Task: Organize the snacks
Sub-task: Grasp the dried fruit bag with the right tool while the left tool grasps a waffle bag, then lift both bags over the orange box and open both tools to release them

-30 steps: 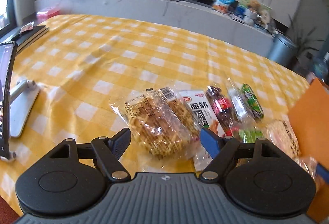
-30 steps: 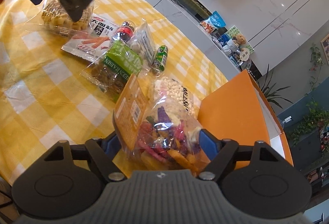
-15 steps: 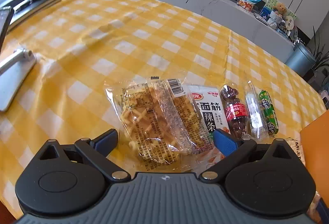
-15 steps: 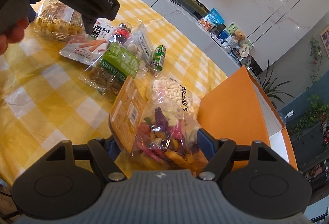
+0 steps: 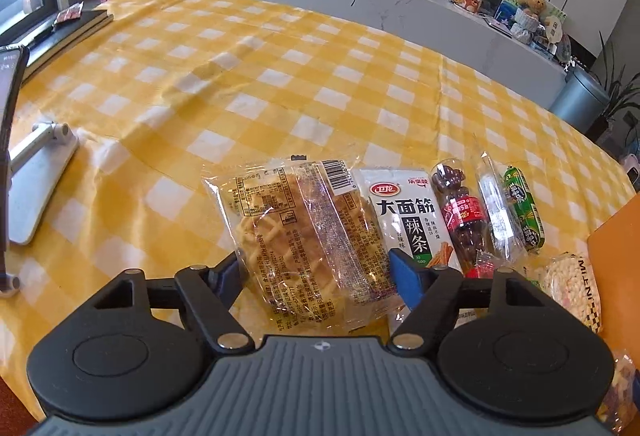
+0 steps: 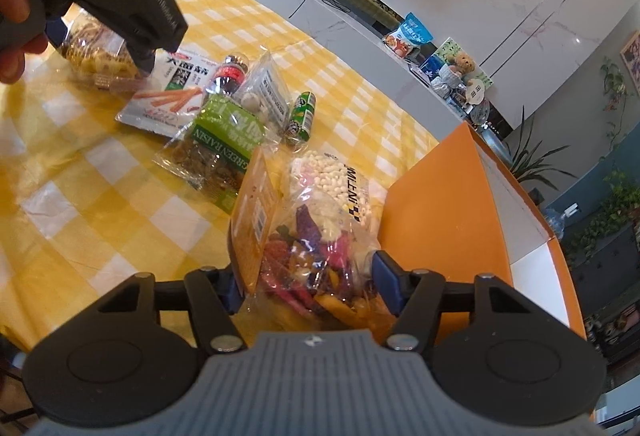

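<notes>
Both grippers are tipped down toward the snacks on the yellow checked tablecloth (image 5: 280, 83). The left gripper (image 5: 320, 270) sits low over the waffle pack (image 5: 304, 236), and its jaws have just been closing in, so the blue pads now sit right at the two side edges of the wrapper. Looks like they touch the plastic, but I can't tell if they really squeeze it yet. In the right wrist view you can see a bit of the person's hand (image 6: 14, 7) wrapped around that gripper's body, up in the top left corner.

The right gripper (image 6: 308, 286) has also been closing, and the bag of mixed veggie chips (image 6: 308, 268) is between its fingers, pads against both sides of the crinkled bag, which stands up a bit with its orange label leaning left.

The waffle pack is clear plastic with a printed label and barcode, golden grid-pattern waffle inside, lying at the left end of a row: just beside it the white spicy strip packet (image 5: 404, 224), then a small cola-shaped bottle (image 5: 460, 220), a clear wrapped snack (image 5: 498, 211) and a green sausage stick (image 5: 524, 213). The green raisin bag (image 6: 216, 155) and a bag of white puffs (image 6: 340, 183) lie nearer the orange box (image 6: 440, 203), which is at the right edge of the table
</notes>
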